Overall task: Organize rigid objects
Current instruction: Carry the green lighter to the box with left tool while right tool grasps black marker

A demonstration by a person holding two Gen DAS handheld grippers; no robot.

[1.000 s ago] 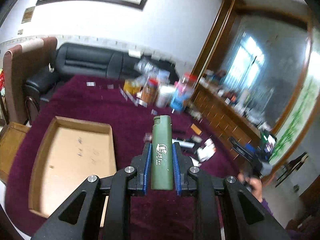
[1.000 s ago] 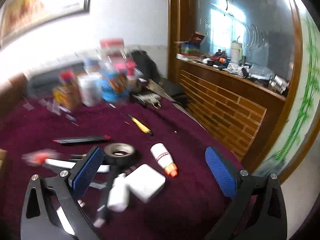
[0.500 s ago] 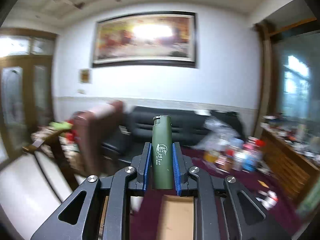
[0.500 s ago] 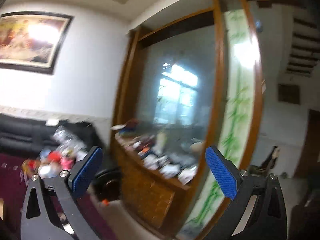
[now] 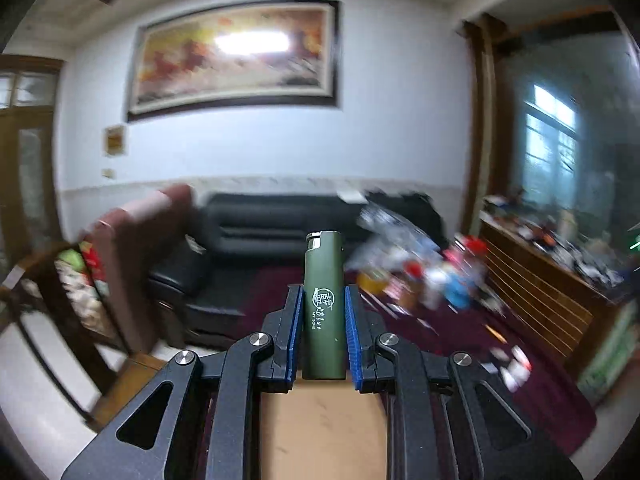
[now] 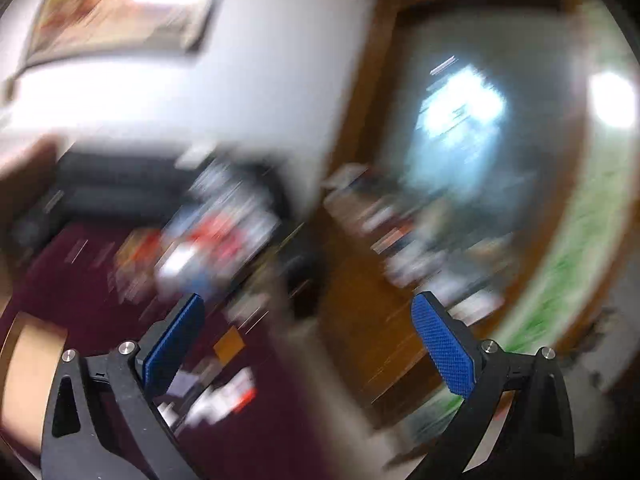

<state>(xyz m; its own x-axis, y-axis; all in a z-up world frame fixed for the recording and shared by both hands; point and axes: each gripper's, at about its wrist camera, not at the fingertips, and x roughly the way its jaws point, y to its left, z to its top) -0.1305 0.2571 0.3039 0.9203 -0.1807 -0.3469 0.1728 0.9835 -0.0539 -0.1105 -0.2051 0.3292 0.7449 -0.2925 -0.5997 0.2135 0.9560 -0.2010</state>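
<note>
Nearest in the left wrist view, the left gripper (image 5: 323, 336) is closed on a green lighter (image 5: 323, 312), its blue pads pressing the two long sides so the lighter stands upright with its metal head pointing away. That grip along the body probably keeps it from twisting while it is carried. Just below the fingers lies the tan floor of a cardboard tray (image 5: 324, 428); the part that shows holds nothing, and it looks like the place where the lighter is meant to go.

The right gripper (image 6: 308, 344) stands wide open with nothing between its pads, apparently free for the next item. Its view is heavily blurred.

Farther off, on the dark red tablecloth (image 5: 460, 328), small items lie scattered, and a cluster of jars and bottles (image 5: 436, 280) stands beyond, too smeared to tell apart.
</note>
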